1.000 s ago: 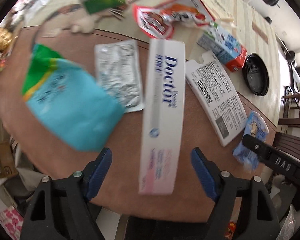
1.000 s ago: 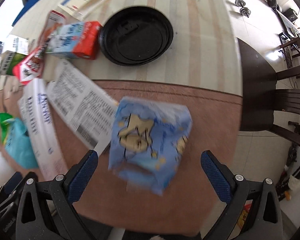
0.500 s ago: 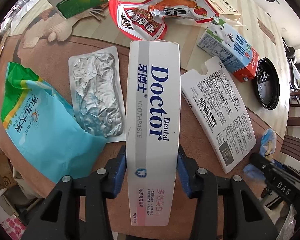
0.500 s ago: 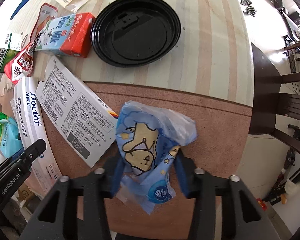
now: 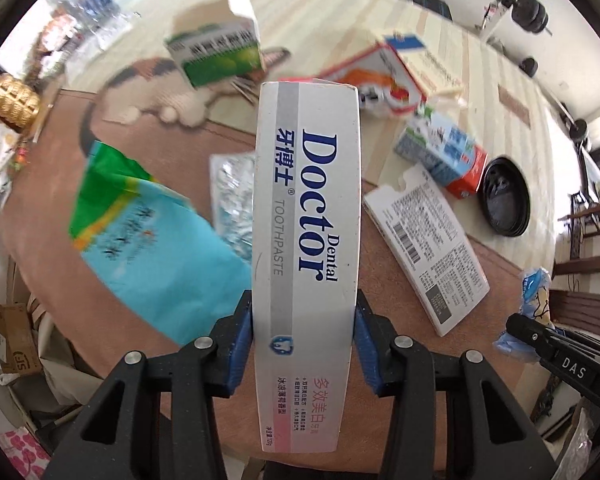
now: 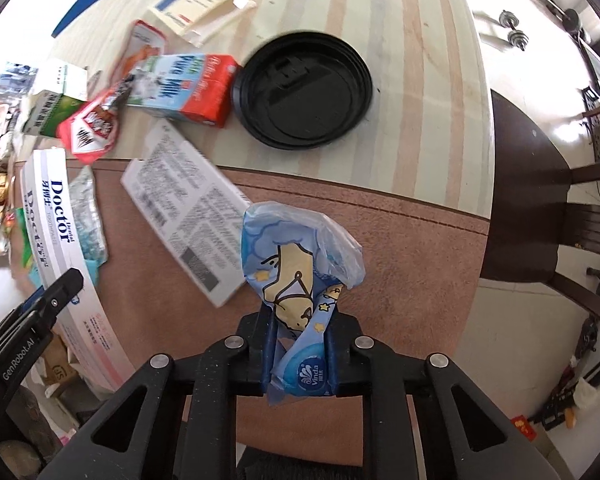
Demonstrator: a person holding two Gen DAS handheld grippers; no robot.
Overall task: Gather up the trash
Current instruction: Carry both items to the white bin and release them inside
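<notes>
Counter [image 6: 420, 80]: round, with a striped cream centre and a brown outer band; litter lies across both.

Toothpaste box [image 5: 306, 216]: long, white, printed "Doctor Dental". It is clamped across its width near the lower end between the blue pads of the left gripper [image 5: 303, 338] and stands out above the brown band.

Teal and green bag [image 5: 152, 248]: lies on the brown band left of the box, beside a crumpled foil sachet [image 5: 232, 200].

White printed card [image 6: 188, 216]: flat on the brown band, between the toothpaste box and the right gripper.

Black round lid [image 6: 304, 90]: on the striped area, just beside a red and blue milk carton [image 6: 184, 90].

Red snack wrapper [image 6: 92, 128] and green box [image 5: 220, 54]: farther along the striped area.

Blue tissue packet [image 6: 300, 280]: crumpled, with a cartoon print, pinched at its lower part between the closed-in fingers of the right gripper [image 6: 300, 354], over the brown band near the counter's edge.
</notes>
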